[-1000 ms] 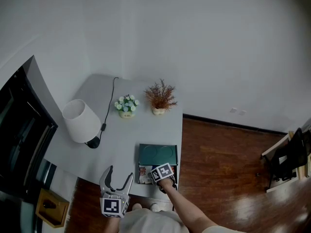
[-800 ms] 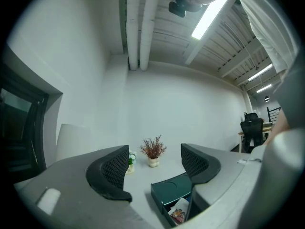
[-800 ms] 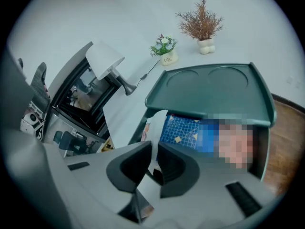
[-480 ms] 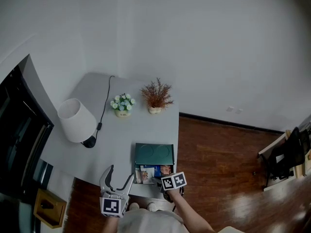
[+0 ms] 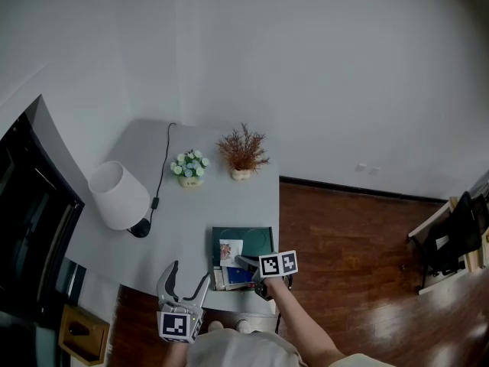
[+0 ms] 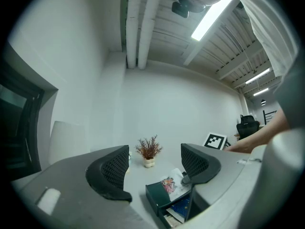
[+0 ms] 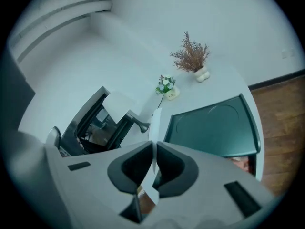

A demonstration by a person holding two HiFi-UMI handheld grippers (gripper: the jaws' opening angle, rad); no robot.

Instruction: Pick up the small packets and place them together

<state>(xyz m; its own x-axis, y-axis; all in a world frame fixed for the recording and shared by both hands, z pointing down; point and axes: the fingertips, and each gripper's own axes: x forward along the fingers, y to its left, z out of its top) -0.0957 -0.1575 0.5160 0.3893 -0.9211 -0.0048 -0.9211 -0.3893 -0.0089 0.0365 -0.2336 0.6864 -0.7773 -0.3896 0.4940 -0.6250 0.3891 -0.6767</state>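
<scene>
- The right gripper (image 7: 153,157) has its jaws pressed together on a thin white small packet (image 7: 155,125), pinching it near one end.
- In the right gripper view the packet shows edge-on. Its long axis runs straight out from the jaw tips toward the far side of the table (image 5: 191,212).
- In the head view that packet (image 5: 230,250) hangs over the near left part of the dark green box (image 5: 256,237), with its printed face up. It sits just left of the right gripper (image 5: 246,262).
- The other packets (image 5: 235,276), a blue one among them, lie at the box's near edge, just below the held packet and toward the person.
- The right forearm reaches in from the lower right, with the gripper pointing left across the box.
- The left gripper (image 6: 155,163) has its jaws spread with nothing between them. It hovers off the table's near edge, left of the box, and points toward it.
- Judgement: the right gripper is much the nearer. Joining the held packet to the rest likely needs only a short carry toward the person.
</scene>
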